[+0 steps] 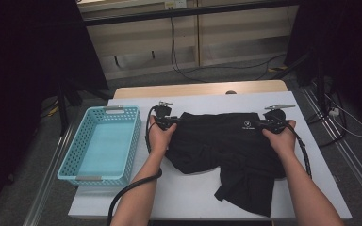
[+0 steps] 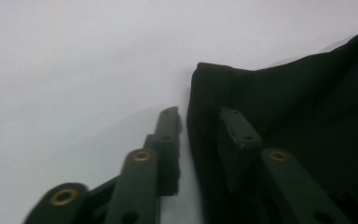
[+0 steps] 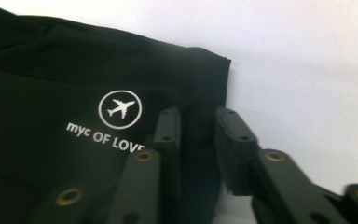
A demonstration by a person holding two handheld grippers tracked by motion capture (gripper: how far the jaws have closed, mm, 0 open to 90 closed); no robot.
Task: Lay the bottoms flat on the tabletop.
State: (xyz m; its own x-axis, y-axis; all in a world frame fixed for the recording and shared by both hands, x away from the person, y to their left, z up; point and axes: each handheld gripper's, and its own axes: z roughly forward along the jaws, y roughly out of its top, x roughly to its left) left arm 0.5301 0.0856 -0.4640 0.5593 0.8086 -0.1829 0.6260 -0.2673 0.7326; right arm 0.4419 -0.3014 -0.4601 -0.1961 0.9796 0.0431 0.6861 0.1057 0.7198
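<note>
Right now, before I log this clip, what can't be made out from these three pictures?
- High view: whether the left gripper and right gripper pinch the black garment; too small, dark on dark.
- Right gripper view: the white print runs behind a jaw, so its wording is incomplete.
- Left gripper view: the garment's far side is cut by the frame edge.
- High view: blue basket near wall hides its inner front corner.

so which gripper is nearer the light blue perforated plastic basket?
Left. The left gripper works the black garment's corner just right of the light blue perforated plastic basket; the right gripper is at the garment's opposite corner.
</note>
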